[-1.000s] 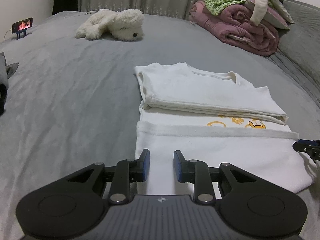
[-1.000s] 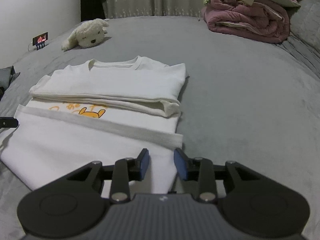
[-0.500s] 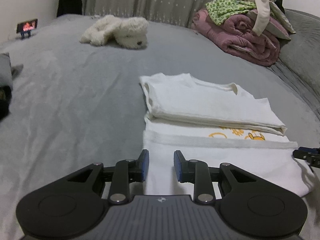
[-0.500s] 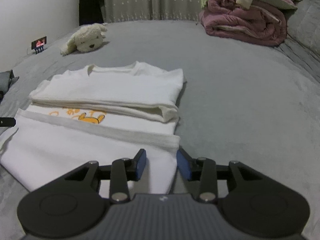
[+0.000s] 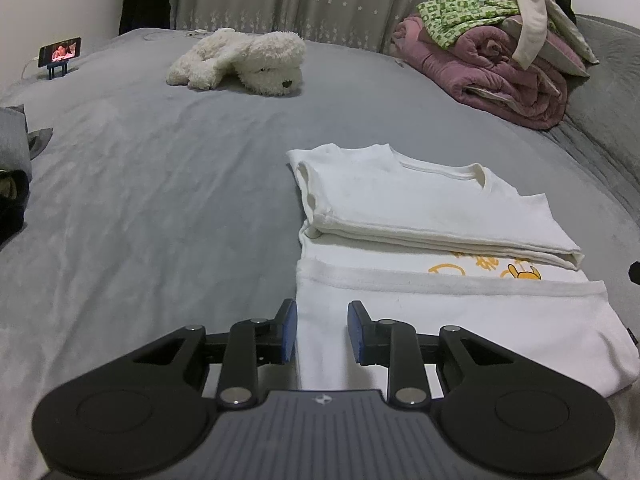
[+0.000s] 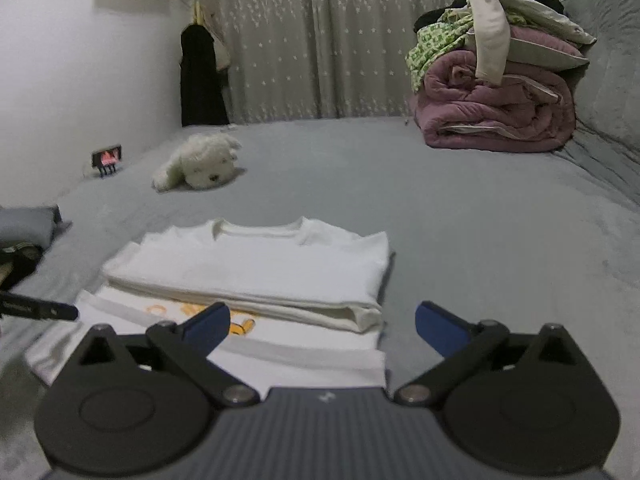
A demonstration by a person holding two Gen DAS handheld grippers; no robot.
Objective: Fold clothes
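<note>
A white T-shirt (image 5: 432,216) with a yellow cartoon print lies folded on the grey bed (image 5: 160,200). Its collar half is folded down, and its hem band (image 5: 440,284) is folded up across the print. My left gripper (image 5: 322,332) hovers over the shirt's near left corner. It is narrowly open, and only flat cloth shows below the gap. My right gripper (image 6: 322,324) is wide open above the shirt's (image 6: 256,264) near right corner, holding nothing. A fingertip of the left gripper (image 6: 36,307) pokes in at the left edge of the right wrist view.
A white plush dog (image 5: 248,60) lies further back on the bed. At the back right, loose clothes (image 5: 500,4) are piled on a rolled mauve quilt (image 5: 492,76). A phone on a stand (image 5: 62,50) is far left, and dark clothing (image 5: 12,168) sits at the left edge.
My right gripper has opened from a narrow gap to wide and tilted upward. Both grippers have drawn back and up from the shirt. The left fingers keep the same gap.
</note>
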